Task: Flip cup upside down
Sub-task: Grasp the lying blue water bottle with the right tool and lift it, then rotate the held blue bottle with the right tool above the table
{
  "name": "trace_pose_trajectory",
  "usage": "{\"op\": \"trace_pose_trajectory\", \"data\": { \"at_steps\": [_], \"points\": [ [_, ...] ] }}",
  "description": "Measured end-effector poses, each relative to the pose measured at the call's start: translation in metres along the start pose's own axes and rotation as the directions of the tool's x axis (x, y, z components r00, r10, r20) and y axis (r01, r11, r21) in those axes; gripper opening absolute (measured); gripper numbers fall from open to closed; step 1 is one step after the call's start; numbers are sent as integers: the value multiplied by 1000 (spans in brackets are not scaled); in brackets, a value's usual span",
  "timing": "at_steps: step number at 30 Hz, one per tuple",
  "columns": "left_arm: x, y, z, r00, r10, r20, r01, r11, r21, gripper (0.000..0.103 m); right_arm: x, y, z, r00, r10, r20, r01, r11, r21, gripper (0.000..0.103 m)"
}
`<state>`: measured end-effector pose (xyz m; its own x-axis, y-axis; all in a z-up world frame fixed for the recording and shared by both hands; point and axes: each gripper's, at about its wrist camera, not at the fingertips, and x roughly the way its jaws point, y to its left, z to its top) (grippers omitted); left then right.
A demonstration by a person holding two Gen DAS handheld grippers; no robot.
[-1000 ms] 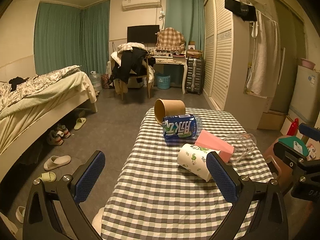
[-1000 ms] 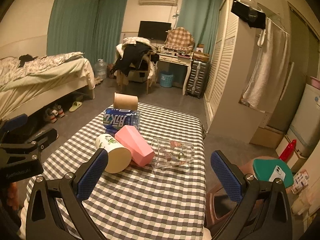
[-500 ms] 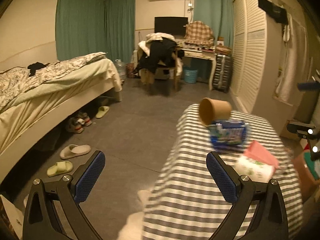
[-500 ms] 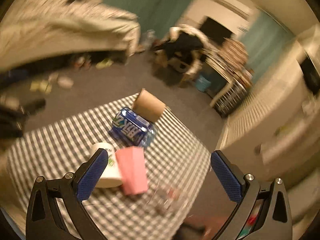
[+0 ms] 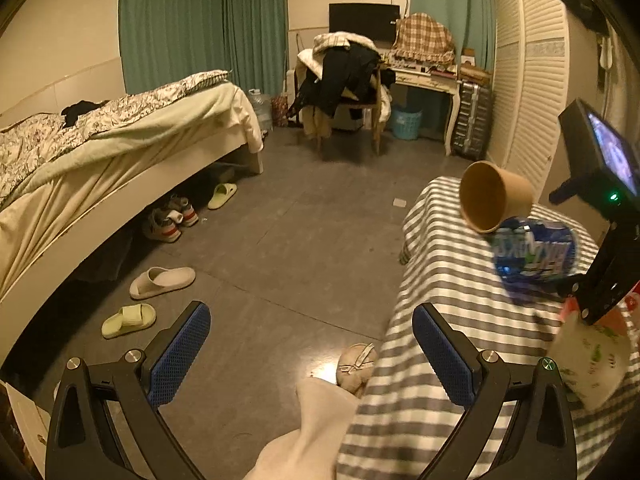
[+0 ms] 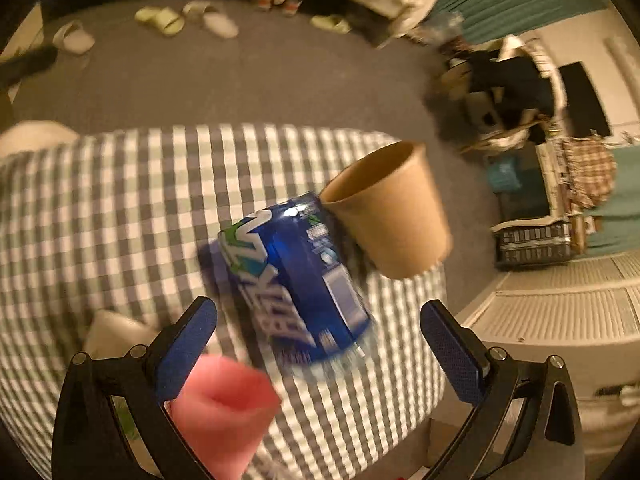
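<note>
Large white lettering across the label of the blue bottle (image 6: 296,276), too blurred to read in either view. No other legible text, numbers or signs anywhere.

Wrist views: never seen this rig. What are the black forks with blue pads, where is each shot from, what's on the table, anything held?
There is no robot arm. A person holds a two-finger gripper in each hand, and each gripper carries a fisheye camera looking along its fingers. The forks are those fingers.

The left view shows the left gripper open over the floor beside the table, holding nothing. The black unit with a screen at its right edge is probably the other gripper.

The right view looks down on the table from the right gripper, open and empty, above the blue cup.

Lying on their sides on the checked cloth are a brown cup, the blue cup, a pink cup and a white cup.
</note>
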<state>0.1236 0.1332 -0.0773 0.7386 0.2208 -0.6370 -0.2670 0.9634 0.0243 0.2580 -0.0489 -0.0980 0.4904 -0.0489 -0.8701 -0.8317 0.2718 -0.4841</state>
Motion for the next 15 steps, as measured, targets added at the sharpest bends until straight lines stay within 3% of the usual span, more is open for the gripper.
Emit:
{"op": "trace_pose_trajectory", "data": {
  "at_steps": [2,5,7,9,15],
  "points": [
    [8,-1,0,1000,4,-10,-4,1000,4,103,14,-7,4,997,82,-5,-82,996,26,101],
    [16,-1,-1,1000,3,-26,-3,1000,8,103,21,-16,6,996,92,2,-92,994,53,100],
    [19,-3,-2,999,3,-34,-3,1000,5,103,26,-20,6,990,140,0,-140,988,66,90],
    [21,-5,-4,999,-1,-42,1,1000,6,103,29,-25,7,989,146,-5,-145,987,66,78],
    [19,-13,-5,999,1,-39,0,1000,24,103,24,-32,6,989,146,24,-148,982,115,73]
  ]
}}
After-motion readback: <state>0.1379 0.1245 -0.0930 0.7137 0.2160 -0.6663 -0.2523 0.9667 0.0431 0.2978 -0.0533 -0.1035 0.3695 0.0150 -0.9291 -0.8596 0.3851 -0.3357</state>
